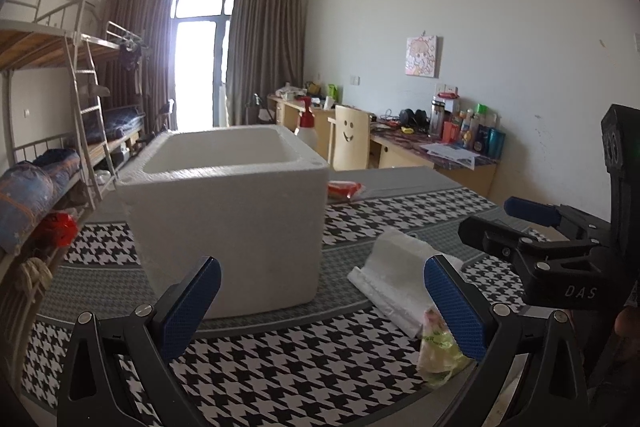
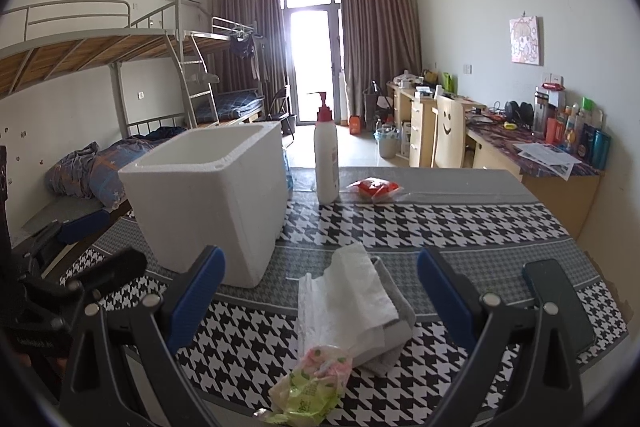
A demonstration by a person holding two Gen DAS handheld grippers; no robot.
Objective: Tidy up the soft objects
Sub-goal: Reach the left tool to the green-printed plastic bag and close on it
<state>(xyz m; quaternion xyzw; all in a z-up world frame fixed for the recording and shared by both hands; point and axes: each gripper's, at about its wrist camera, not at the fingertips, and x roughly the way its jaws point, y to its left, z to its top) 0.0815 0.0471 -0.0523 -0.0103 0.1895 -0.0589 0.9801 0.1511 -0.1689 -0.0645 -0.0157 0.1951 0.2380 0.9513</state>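
Observation:
A white foam box [image 1: 228, 215], open at the top, stands on the houndstooth tablecloth [image 1: 280, 367]; it also shows in the right wrist view [image 2: 212, 199]. A folded grey towel [image 2: 394, 323] under white plastic and paper [image 2: 352, 295] lies right of the box, also seen in the left wrist view [image 1: 400, 267]. A green-pink snack bag [image 2: 312, 383] lies at the front edge. A red packet [image 2: 374, 187] lies at the back. My left gripper [image 1: 320, 307] is open and empty in front of the box. My right gripper [image 2: 320, 303] is open and empty above the towel.
A white pump bottle [image 2: 326, 159] stands behind the box. A dark phone [image 2: 560, 303] lies at the table's right side. The right gripper's body [image 1: 560, 251] shows at the left view's right edge. Bunk beds stand left, desks and a chair right.

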